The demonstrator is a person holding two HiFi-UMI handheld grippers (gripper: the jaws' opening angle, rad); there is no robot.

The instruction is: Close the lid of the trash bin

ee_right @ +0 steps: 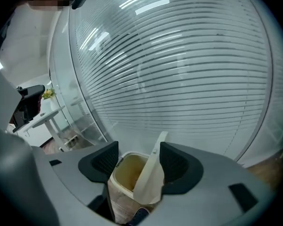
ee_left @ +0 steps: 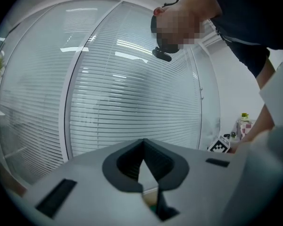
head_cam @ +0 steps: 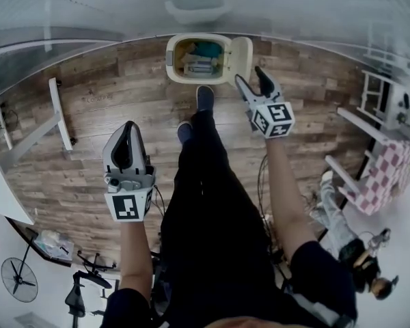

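A cream trash bin (head_cam: 191, 59) stands on the wooden floor by the glass wall, with rubbish inside. Its lid (head_cam: 241, 57) is swung open and stands up at the bin's right side. My right gripper (head_cam: 251, 79) is open, just in front of the lid's near edge. In the right gripper view the bin (ee_right: 125, 173) and the raised lid (ee_right: 152, 171) show between the spread jaws of my right gripper (ee_right: 139, 163). My left gripper (head_cam: 126, 142) hangs lower left, far from the bin, shut on nothing. The left gripper view has my left gripper (ee_left: 142, 147) facing the blinds.
The person's dark shoe (head_cam: 205, 98) is planted right in front of the bin. A white table frame (head_cam: 58, 111) stands at the left. At the right are a white shelf with checkered cloth (head_cam: 379, 176) and another person (head_cam: 352, 251) on the floor. A fan (head_cam: 19, 279) is at lower left.
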